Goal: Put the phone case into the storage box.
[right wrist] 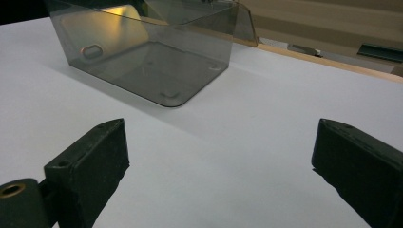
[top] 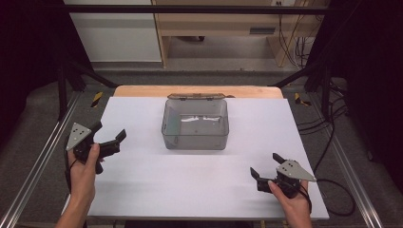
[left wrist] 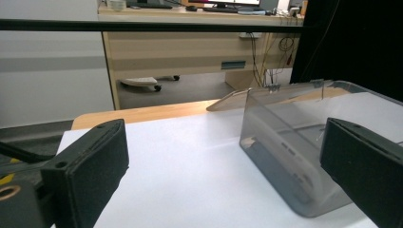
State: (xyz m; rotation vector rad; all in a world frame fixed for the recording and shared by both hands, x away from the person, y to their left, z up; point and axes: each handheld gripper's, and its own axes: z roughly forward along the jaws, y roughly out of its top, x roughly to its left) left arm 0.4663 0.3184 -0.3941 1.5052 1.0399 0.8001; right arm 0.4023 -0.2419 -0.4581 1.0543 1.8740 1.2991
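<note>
Both matte black grippers (top: 108, 132) (top: 266, 166) flank smoky clear rectangular box (top: 195, 124).

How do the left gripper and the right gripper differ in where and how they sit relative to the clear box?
The left gripper sits level with the clear box, just off its left side; the right gripper sits nearer the table's front edge, farther from the box. The left points right toward the box; the right points away up the table. Both are open, hand-held and empty.
</note>
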